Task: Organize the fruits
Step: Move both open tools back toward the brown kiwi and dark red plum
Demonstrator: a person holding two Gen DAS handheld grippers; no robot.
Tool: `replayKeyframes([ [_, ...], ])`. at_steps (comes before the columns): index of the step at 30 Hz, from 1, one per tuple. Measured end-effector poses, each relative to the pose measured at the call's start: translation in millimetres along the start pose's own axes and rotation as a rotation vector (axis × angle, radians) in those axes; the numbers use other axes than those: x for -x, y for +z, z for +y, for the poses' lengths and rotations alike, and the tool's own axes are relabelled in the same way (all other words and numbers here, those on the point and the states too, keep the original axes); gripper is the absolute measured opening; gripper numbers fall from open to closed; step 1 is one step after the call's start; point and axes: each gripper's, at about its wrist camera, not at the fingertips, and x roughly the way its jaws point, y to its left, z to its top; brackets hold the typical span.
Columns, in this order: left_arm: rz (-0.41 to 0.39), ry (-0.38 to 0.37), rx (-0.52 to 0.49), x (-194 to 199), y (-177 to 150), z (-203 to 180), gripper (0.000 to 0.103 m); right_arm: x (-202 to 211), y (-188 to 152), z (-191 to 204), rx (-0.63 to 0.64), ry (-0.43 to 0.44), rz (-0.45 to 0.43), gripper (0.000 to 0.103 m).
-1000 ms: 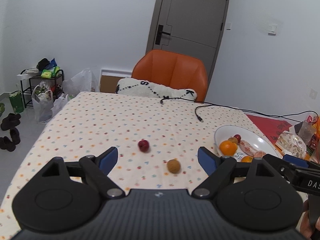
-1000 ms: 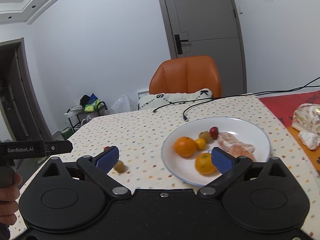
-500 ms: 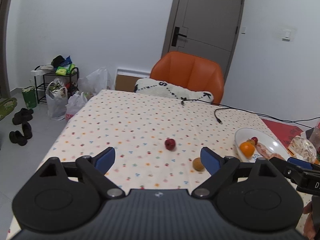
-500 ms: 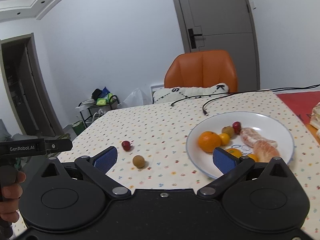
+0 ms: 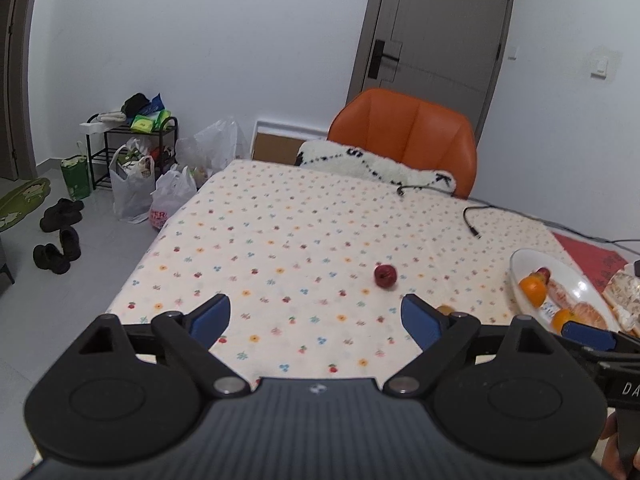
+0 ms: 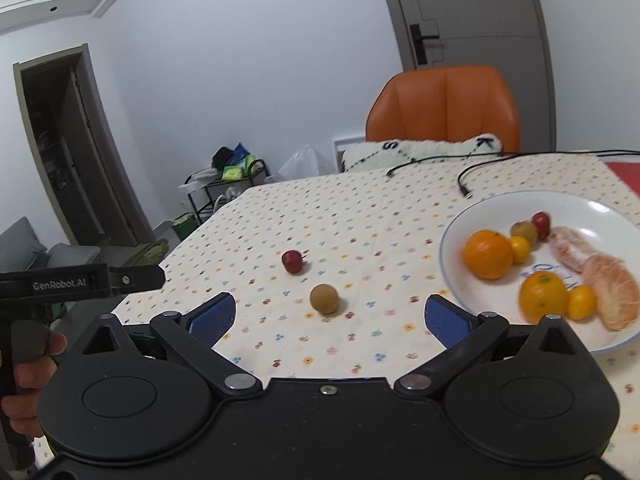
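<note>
Two loose fruits on the table, both grippers spread wide and holding nothing.

The right gripper hangs above the flowered tablecloth; the brown round fruit lies between its fingers, just ahead. Beyond it sits the small red fruit, stem pointing right (the brown one shows no long axis). The white plate of oranges is right. The left gripper hovers nearer the table's left side, red fruit ahead-right.
</note>
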Motion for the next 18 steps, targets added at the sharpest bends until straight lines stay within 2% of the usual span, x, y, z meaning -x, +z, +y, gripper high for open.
replayKeyframes([
  [8,0.049,0.013,-0.009,-25.2,1.5,-0.9,0.091,-24.8,2.4,-1.1,0.000,0.022,0.045,0.094],
  [10,0.058,0.010,-0.015,-31.6,2.9,-3.1,0.091,-31.3,3.0,-3.7,-0.004,0.027,0.060,0.087],
  [18,0.091,-0.002,-0.035,-54.1,9.4,-12.4,0.091,-51.5,7.9,-13.2,-0.029,0.059,0.113,0.077],
])
